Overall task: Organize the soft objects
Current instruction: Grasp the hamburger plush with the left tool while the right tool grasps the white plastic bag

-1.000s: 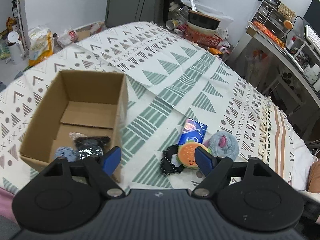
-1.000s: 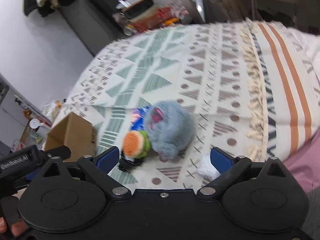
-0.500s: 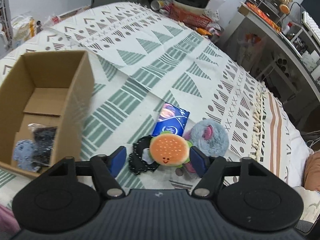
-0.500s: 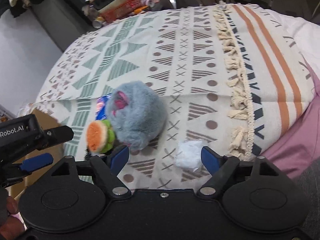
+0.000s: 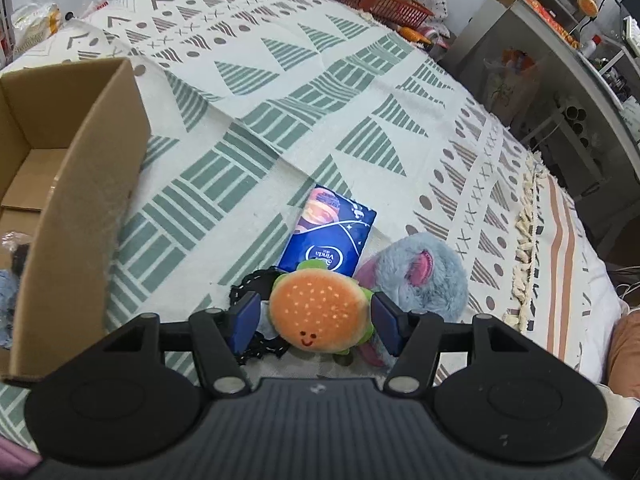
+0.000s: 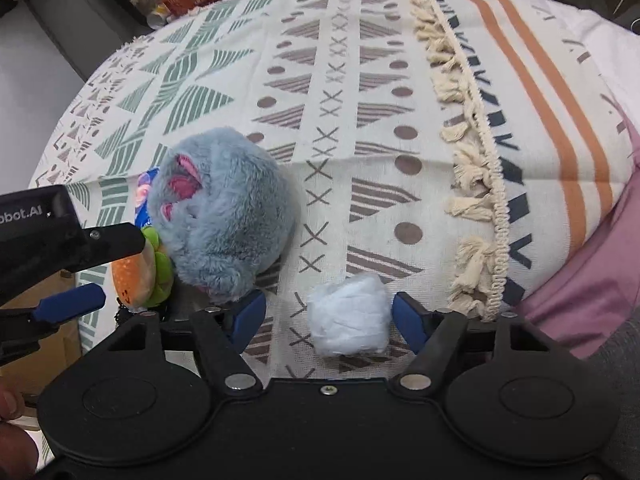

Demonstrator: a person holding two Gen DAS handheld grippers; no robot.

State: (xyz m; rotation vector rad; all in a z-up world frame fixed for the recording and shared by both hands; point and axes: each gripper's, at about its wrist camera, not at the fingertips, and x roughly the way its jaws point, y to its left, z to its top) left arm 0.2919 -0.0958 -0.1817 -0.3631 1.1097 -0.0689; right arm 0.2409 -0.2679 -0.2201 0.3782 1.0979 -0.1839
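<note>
Left gripper jaws spread wide, straddling the burger plush on the patterned blanket; pads close beside it, contact uncertain, nothing clamped. Grey furry plush touches the burger's right; blue tissue pack just behind. Cardboard box to the left. Right gripper likewise wide, bracketing a white wad, not gripping.

A second ago our left gripper hung over the cardboard box; since then we have swung it toward 3 o'clock and down, and its open pads now flank the hamburger plush. Our right gripper has dropped too, its spread pads now bracketing the white cotton wad.
</note>
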